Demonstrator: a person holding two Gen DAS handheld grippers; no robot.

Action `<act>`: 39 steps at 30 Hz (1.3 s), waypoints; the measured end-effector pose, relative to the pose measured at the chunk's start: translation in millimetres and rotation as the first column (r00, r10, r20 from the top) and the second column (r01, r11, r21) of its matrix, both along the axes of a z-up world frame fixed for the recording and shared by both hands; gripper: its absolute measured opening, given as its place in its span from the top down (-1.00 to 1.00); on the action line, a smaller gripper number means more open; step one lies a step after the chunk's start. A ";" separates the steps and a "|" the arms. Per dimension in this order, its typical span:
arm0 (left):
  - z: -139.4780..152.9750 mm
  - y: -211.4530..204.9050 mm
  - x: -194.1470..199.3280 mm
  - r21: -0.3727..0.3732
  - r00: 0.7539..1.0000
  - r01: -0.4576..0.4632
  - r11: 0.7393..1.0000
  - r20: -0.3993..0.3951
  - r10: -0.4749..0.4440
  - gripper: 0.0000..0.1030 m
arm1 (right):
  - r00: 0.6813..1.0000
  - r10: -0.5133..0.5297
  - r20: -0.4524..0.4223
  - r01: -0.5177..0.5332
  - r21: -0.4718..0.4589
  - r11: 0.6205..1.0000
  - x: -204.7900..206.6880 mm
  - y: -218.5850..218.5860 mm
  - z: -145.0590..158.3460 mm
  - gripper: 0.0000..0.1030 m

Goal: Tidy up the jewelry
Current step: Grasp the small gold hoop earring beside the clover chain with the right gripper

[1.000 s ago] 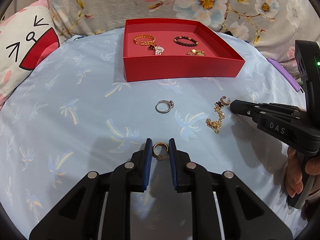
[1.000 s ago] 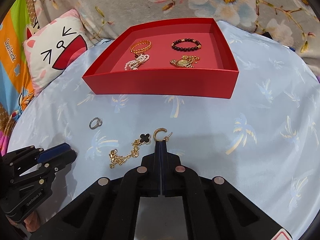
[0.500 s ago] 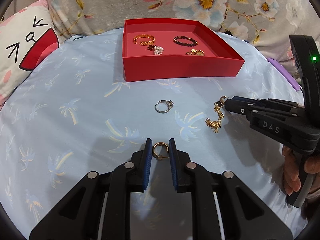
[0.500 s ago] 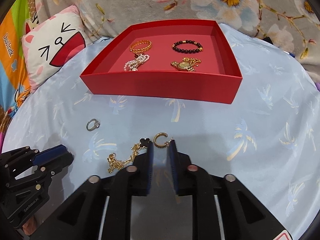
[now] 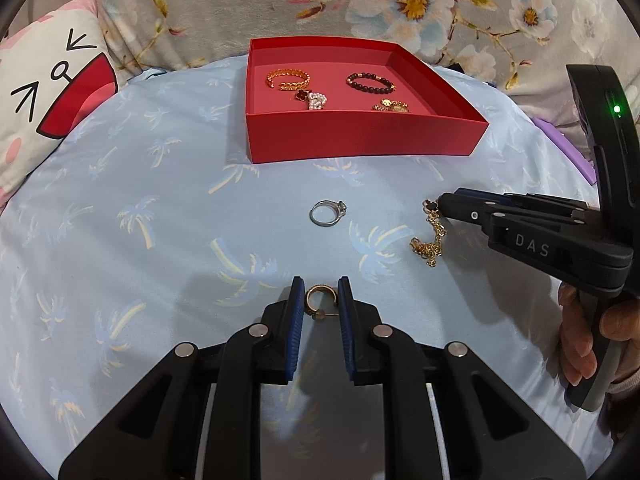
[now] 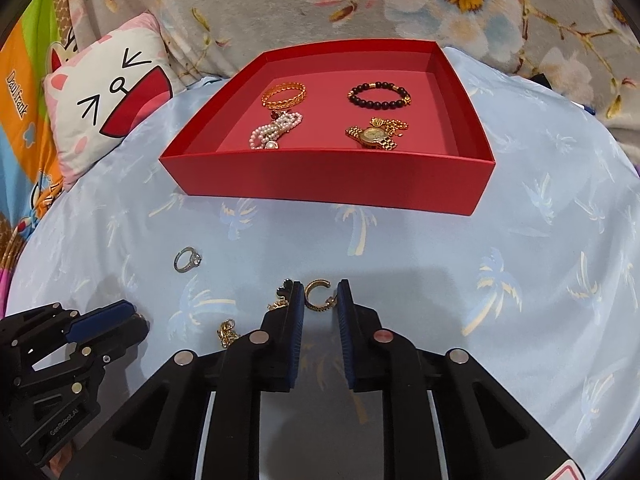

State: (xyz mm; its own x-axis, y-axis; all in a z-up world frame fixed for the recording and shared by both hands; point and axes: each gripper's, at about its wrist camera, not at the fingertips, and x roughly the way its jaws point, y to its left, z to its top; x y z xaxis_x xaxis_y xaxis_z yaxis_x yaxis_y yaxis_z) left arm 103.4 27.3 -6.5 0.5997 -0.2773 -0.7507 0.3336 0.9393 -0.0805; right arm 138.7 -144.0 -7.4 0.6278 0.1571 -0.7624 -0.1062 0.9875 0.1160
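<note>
Left tongs (image 5: 320,292): nearly closed, pads pinching a gold hoop earring (image 5: 319,298) by its sides, the stud post pointing back toward the camera, low over the blue palm-print sheet (image 5: 160,240). Right tongs (image 6: 320,292): jaws have just been closing and now stand at a narrow gap, with the matching gold hoop (image 6: 318,295) between the pads. It lies on the sheet, and I see no firm pad contact, so I read it as bracketed, not clamped. Gold chain with black clover (image 5: 430,240) lies just beside the right tongs on their left; from the right wrist camera part of it is hidden behind the left finger. In the left wrist view the right tongs' tip sits against the clover end. Silver ring (image 5: 326,213) lies loose on the sheet, between the two tongs and the red tray (image 5: 360,140), touching nothing. The tray sits at the far side of the sheet and holds a gold bangle (image 6: 284,94) and a pearl strand (image 6: 276,132) on its left side, a dark bead bracelet (image 6: 378,94) and a gold watch (image 6: 374,136) on its right. A hand (image 5: 580,332) grips the right tool's handle. Cat-face pillow (image 5: 48,92) is off to the left, floral fabric (image 5: 400,0) behind.
</note>
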 end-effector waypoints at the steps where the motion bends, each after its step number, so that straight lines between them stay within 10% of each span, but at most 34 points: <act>1: -0.2 0.9 0.6 0.000 1.000 0.001 1.000 0.000 -0.001 0.68 | 1.000 -0.002 0.000 0.002 0.000 1.000 -0.7 -0.6 0.2 0.70; 6: -0.4 1.6 0.8 -0.003 1.000 0.002 1.000 -0.001 -0.002 0.68 | 0.999 -0.022 0.029 0.022 0.001 1.000 -8.4 -6.6 3.7 1.00; 23: -0.2 2.0 0.2 -0.004 1.000 0.004 1.000 0.000 -0.004 0.68 | 0.999 0.027 0.030 -0.027 -0.014 1.000 -14.7 -0.4 2.9 0.51; 39: 0.0 1.5 -0.1 -0.009 1.000 0.005 1.000 0.000 -0.005 0.68 | 1.000 0.014 0.015 -0.013 -0.042 0.999 -12.9 0.2 0.3 0.71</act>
